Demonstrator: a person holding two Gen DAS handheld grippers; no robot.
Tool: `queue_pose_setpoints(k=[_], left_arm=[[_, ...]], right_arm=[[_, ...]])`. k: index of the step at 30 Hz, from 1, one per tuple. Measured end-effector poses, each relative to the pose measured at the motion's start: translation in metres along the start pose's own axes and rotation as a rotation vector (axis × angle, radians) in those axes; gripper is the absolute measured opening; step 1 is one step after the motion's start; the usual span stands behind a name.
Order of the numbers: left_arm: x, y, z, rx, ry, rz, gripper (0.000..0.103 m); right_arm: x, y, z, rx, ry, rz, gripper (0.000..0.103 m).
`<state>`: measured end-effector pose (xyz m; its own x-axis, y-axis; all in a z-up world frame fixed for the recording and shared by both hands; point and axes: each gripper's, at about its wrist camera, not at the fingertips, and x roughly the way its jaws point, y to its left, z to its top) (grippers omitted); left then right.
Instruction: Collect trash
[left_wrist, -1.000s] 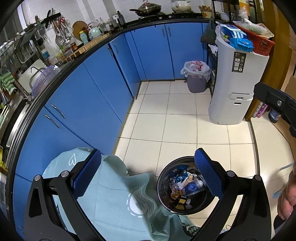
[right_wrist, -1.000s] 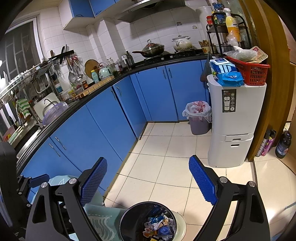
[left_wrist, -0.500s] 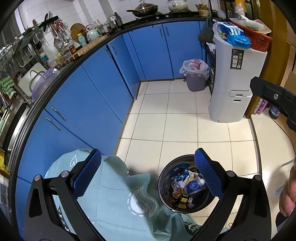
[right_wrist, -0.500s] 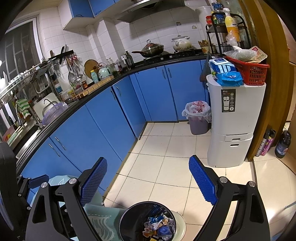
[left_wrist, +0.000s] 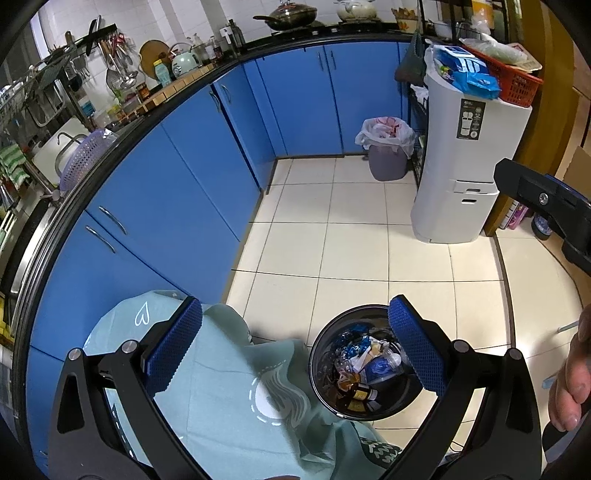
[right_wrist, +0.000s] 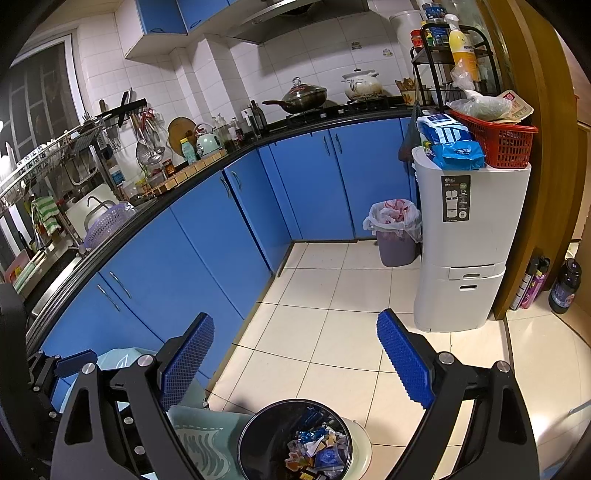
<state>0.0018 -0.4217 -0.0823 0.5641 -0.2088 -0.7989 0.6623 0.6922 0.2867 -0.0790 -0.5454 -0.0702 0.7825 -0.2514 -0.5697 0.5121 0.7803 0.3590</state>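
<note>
Both cameras ride just behind wide-spread blue-padded fingers and face down the kitchen toward the far corner. The left wrist view tilts steeply downward, close above the black trash bin (left_wrist: 364, 363) and a pale green cloth (left_wrist: 229, 391). The right wrist view sits more level, taking in wall and bench, with the bin at its bottom edge. They share the bin, blue cabinets (right_wrist: 207, 251), tiled floor (right_wrist: 332, 332) and white appliance (right_wrist: 469, 240).

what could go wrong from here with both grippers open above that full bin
1. The round black trash bin is already heaped with wrappers and bottles, so anything added may spill onto the cream floor tiles.
2. The pale green cloth lies against the bin's rim; the open left gripper could snag it and tip the bin.
</note>
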Motion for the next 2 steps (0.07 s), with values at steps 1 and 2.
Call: queue_pose_setpoints(k=[1,2], left_arm=[[0.0001,0.0003,-0.0002,0.0,0.0,0.0,0.099],[0.0,0.0003,-0.0001,-0.001,0.0,-0.001,0.099]], right_arm=[[0.0001,0.0001,-0.0001,0.001,0.0,0.001,0.088],[-0.0002,-0.0007,-0.0006,0.0,-0.001,0.0,0.088]])
